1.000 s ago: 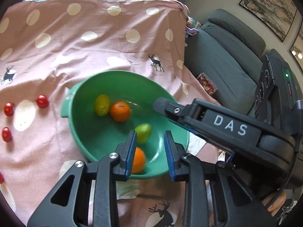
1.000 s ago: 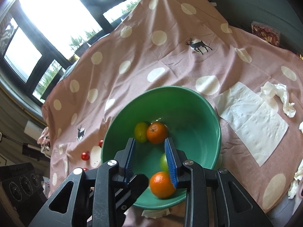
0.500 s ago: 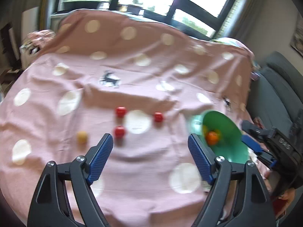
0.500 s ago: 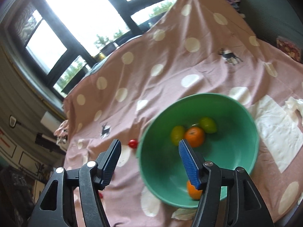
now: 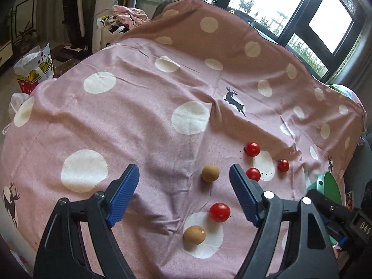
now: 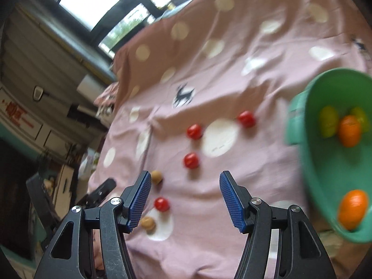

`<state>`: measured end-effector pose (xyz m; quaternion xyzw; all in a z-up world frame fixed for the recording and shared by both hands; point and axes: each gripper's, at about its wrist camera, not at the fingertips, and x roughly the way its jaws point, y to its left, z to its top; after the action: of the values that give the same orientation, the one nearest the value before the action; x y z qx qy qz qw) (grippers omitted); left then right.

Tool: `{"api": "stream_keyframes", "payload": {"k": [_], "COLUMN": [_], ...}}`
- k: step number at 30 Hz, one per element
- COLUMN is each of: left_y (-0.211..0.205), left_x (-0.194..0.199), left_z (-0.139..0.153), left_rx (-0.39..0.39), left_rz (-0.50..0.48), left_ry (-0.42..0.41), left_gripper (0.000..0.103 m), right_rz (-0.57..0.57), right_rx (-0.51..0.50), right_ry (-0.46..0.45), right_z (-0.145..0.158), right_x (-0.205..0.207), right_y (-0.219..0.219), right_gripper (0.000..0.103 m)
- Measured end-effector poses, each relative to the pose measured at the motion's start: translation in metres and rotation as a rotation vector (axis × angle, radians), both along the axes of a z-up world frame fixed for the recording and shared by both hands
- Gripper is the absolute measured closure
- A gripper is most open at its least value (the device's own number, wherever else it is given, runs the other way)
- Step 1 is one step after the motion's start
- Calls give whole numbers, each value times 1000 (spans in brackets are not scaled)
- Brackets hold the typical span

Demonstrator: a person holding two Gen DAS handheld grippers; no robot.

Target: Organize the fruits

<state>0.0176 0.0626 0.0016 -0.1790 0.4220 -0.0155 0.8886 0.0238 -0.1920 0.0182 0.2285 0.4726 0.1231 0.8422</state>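
Note:
Several red cherry tomatoes [image 5: 219, 212] [image 6: 191, 160] and two small brown fruits [image 5: 210, 173] [image 5: 194, 234] lie on the pink dotted cloth. My left gripper [image 5: 184, 194] is open and empty, just above the brown fruits and the nearest tomato. My right gripper [image 6: 184, 200] is open and empty over the cloth, left of the green bowl [image 6: 325, 169]. The bowl holds two oranges [image 6: 352, 209] and two yellow-green fruits [image 6: 327, 121]. Only the bowl's edge [image 5: 330, 187] shows at the far right of the left wrist view.
The pink cloth [image 5: 139, 116] covers a round table that drops off at its edges. A white shopping bag [image 5: 32, 67] and clutter stand on the floor at the left. Windows run along the back. The right gripper's body [image 5: 337, 214] sits low right.
Both grippers have opened and swung left, away from the bowl, toward the loose tomatoes and brown fruits. The bowl has slid to the right edge of both views.

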Motion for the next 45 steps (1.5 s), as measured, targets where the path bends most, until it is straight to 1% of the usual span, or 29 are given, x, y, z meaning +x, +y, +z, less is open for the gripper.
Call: {"api": "stream_keyframes", "payload": {"k": [2,3,4,5,7,8,10,13,15,17,21,25,28,30,34,38,45], "left_y": [-1,-3,-6,-10,-21,-27,-40,-57,-64,-69,-76,-79,-82,-82,-83,-86,-89], "left_x": [1,0,1,1,1,1,1,5,8,11,13,19,21,21,19,13,1], "left_z": [-2,-2,-3,-3,-5,-7,-10,-20,-28,-34,-40,-51,-55,-56,-54,-41,-22], "left_rx": [-15,-23,-32,-38,-40,-37,-15,-4,-10,-1,34,18,23,10,-5,-15,-27], "left_rz": [-18,-31,-48,-77,-131,-158,-198,-246,-267,-277,-279,-286,-284,-292,-293,-308,-328], "left_ry": [18,27,35,45,65,75,91,124,162,186,194,235,243,243,226,161,71], "left_gripper": [32,36,43,47,59,62,68,73,75,75,75,75,74,75,75,76,76], "right_rz": [63,87,96,92,63,48,19,-6,0,20,46,45,49,53,42,34,11], "right_rx": [-4,-10,-17,-35,-82,-103,-121,-152,-178,-178,-174,-173,-174,-176,-168,-161,-141], "right_ry": [31,49,57,57,49,50,74,115,124,135,144,142,140,139,143,132,76], "right_z": [-11,-16,-20,-23,-27,-30,-40,-54,-60,-66,-71,-71,-71,-71,-71,-66,-44], "right_x": [7,11,16,21,32,37,50,70,77,80,81,79,80,79,77,73,57], "right_y": [21,31,37,41,43,42,37,34,35,38,41,41,43,43,42,40,32], "right_gripper": [49,51,55,57,60,63,65,69,70,70,71,72,72,72,73,73,73]}}
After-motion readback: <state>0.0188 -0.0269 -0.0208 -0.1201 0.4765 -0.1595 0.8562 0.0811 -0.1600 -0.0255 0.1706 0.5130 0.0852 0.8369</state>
